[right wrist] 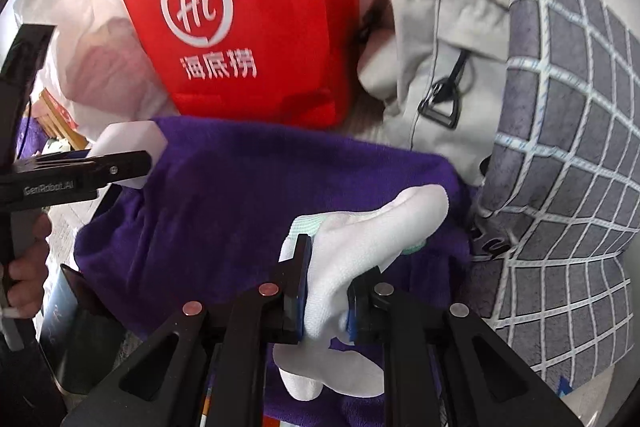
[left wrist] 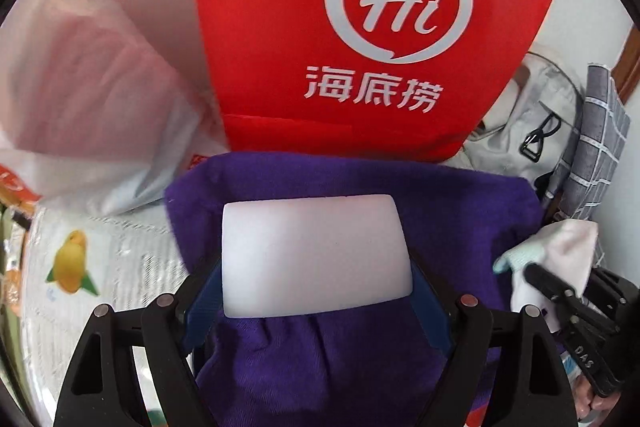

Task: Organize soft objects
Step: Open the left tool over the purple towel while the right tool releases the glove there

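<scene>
White foam block (left wrist: 316, 255) and white sock (right wrist: 352, 247) hang clamped over purple towel (left wrist: 460, 219).

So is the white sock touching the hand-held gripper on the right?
Touching. The right wrist view shows the right hand-held gripper with both blue pads pressed into the white sock, squeezing it between them.
</scene>
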`<action>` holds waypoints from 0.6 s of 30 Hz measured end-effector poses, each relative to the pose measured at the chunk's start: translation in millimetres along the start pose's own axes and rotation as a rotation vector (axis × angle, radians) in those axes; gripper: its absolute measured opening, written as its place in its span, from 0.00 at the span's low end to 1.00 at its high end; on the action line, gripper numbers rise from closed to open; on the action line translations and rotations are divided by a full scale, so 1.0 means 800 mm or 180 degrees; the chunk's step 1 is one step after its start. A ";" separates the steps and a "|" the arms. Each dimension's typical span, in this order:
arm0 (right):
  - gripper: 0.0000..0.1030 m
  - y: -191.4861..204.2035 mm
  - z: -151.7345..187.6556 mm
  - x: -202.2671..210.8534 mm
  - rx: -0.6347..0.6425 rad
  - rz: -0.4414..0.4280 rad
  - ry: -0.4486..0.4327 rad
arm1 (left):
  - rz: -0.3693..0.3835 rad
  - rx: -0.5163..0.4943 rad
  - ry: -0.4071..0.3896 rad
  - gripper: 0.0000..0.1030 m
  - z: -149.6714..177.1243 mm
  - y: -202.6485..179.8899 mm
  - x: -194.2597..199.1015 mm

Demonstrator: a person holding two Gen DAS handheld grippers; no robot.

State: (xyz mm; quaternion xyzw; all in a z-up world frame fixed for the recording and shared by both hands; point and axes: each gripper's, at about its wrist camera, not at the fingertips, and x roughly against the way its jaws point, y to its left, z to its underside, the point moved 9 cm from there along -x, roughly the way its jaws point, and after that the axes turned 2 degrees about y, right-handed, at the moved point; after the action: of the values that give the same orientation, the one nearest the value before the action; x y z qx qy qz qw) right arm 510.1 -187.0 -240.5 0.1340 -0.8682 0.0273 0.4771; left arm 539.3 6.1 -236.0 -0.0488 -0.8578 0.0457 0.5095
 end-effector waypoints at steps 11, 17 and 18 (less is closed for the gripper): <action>0.61 0.005 0.010 -0.026 0.0006 -0.0046 0.0155 | 0.0291 0.0195 0.0109 0.90 0.001 0.009 -0.020; 0.79 0.011 0.006 -0.011 0.0138 0.0087 0.0026 | 0.0169 0.0134 0.0038 0.99 0.000 0.006 -0.009; 0.79 0.011 0.005 -0.008 0.0146 0.0111 0.0020 | 0.0154 0.0123 0.0042 0.99 0.000 0.005 -0.006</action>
State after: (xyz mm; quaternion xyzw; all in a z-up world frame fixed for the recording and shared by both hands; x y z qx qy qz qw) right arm 507.8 -178.2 -247.6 0.1296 -0.8680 0.0559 0.4761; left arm 541.3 9.4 -240.5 -0.0600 -0.8520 0.0743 0.5147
